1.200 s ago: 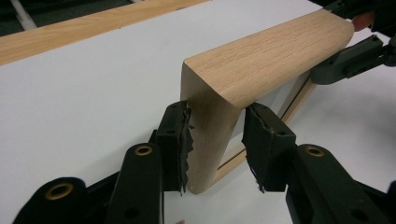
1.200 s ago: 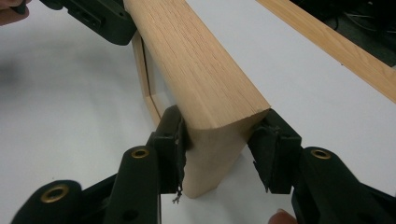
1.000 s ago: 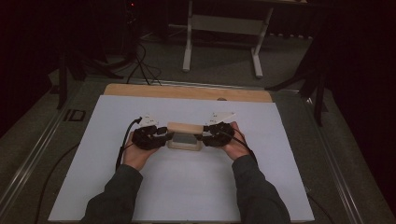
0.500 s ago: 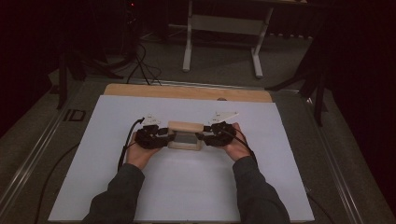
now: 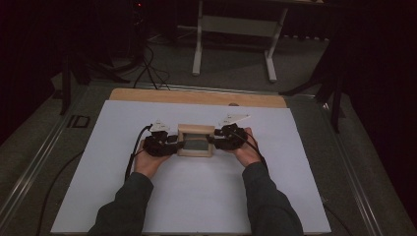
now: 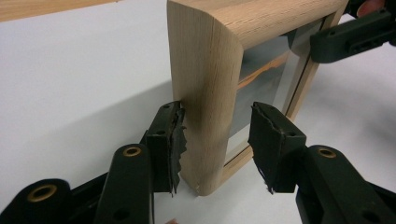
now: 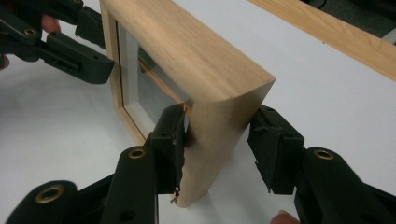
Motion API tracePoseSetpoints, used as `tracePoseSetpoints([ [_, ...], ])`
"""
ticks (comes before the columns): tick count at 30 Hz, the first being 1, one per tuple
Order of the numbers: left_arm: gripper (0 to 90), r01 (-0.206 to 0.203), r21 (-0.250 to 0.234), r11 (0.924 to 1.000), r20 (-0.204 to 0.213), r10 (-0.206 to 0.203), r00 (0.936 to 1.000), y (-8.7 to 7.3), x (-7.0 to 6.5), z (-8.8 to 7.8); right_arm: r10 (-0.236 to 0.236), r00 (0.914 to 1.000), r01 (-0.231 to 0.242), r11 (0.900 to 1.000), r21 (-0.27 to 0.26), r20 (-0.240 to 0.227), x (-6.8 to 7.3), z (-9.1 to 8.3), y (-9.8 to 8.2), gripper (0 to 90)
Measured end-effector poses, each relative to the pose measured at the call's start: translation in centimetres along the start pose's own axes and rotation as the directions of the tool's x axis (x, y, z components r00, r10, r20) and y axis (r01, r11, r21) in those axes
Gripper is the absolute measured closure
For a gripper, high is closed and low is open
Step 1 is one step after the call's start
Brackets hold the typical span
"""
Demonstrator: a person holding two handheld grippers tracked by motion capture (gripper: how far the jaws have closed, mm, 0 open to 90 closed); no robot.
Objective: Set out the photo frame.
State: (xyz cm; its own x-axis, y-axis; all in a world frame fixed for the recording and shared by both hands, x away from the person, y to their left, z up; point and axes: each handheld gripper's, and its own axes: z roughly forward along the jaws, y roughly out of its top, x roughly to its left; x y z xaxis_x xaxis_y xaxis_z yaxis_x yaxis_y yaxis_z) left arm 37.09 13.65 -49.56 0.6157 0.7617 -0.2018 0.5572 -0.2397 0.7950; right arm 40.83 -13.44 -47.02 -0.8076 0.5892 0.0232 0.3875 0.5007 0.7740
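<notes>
A light wooden picture frame (image 5: 195, 140) stands upright on the white table sheet (image 5: 196, 196), glass toward me. My left gripper (image 5: 179, 145) straddles its left side. In the left gripper view (image 6: 217, 140), one pad (image 6: 170, 140) touches the frame (image 6: 205, 70) and the other stands a little apart. Its jaws have just been opening with the frame between them. My right gripper (image 5: 211, 141) is on the right side. In the right gripper view (image 7: 217, 140), both pads touch the frame (image 7: 187, 51), though the jaws have eased open slightly.
A wooden strip (image 5: 196, 97) runs along the sheet's far edge. Beyond it stand a white-legged stand (image 5: 236, 29) and dark floor with cables (image 5: 147, 64). White sheet spreads to both sides and toward me. The person's sleeves (image 5: 265, 201) come in from below.
The frame lay flat between the grippers and now stands upright on its lower edge. Both hands stayed at its two sides, shifting only slightly.
</notes>
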Motion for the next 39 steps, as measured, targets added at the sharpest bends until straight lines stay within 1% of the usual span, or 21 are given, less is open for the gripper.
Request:
tracePoseSetpoints([
  [2,54.2,0.003,0.001,1.0,0.0,-0.003,1.0,0.0,0.0,0.1,0.003,1.0,-0.003,1.0,0.006,0.004,0.0,0.1,0.0,54.2],
  [6,52.4,0.014,0.012,0.9998,-0.003,-0.014,0.9999,-0.1,0.1,0.3,0.025,0.999,-0.025,1.0,0.016,0.037,-0.2,0.3,-0.1,53.4],
  [9,52.1,0.021,0.016,0.9996,-0.005,-0.021,0.9998,-0.1,0.2,0.5,0.038,0.9989,-0.039,0.999,0.018,0.028,-0.5,0.4,-0.3,53.5],
  [10,51.8,0.027,0.018,0.9995,-0.005,-0.027,0.9996,-0.1,0.2,0.6,0.039,0.9989,-0.04,0.999,0.019,0.027,-0.5,0.4,-0.3,53.6],
  [17,51.2,0.031,0.022,0.9993,-0.006,-0.031,0.9995,-0.2,0.3,0.6,0.041,0.9988,-0.042,0.999,0.027,0.028,-0.4,0.6,-0.4,53.3],
  [19,48.9,0.039,0.021,0.999,-0.021,-0.038,0.999,-0.2,0.4,0.6,0.043,0.9987,-0.043,0.999,0.026,0.027,-0.3,0.5,-0.5,51.7],
  [22,46.3,0.049,0.023,0.9986,-0.032,-0.048,0.9983,-0.3,0.6,0.3,0.056,0.998,-0.057,0.998,0.025,0.03,-0.3,0.4,-0.7,49.0],
  [25,45.5,0.05,0.021,0.9985,-0.038,-0.049,0.9981,-0.4,0.8,-0.1,0.063,0.9976,-0.064,0.998,0.026,0.028,-0.2,0.2,-1.0,45.9],
  [27,44.9,0.053,0.017,0.9985,-0.039,-0.052,0.9979,-0.5,0.8,-0.4,0.068,0.9971,-0.069,0.997,0.03,0.034,-0.2,0.0,-1.1,45.1],
  [30,44.0,0.056,0.011,0.9983,-0.042,-0.056,0.9976,-0.6,0.8,-1.0,0.076,0.9963,-0.077,0.997,0.021,0.04,-0.1,-0.5,-1.2,44.4],
  [35,43.5,0.042,0.002,0.9991,-0.063,-0.042,0.9971,-0.9,0.6,-2.5,0.06,0.9966,-0.061,0.998,0.018,0.057,0.4,-1.5,-1.7,42.7],
  [39,43.0,0.017,-0.008,0.9998,-0.083,-0.018,0.9964,-1.4,0.4,-3.8,0.054,0.9953,-0.057,0.998,0.035,0.08,0.5,-2.4,-2.0,40.2],
])
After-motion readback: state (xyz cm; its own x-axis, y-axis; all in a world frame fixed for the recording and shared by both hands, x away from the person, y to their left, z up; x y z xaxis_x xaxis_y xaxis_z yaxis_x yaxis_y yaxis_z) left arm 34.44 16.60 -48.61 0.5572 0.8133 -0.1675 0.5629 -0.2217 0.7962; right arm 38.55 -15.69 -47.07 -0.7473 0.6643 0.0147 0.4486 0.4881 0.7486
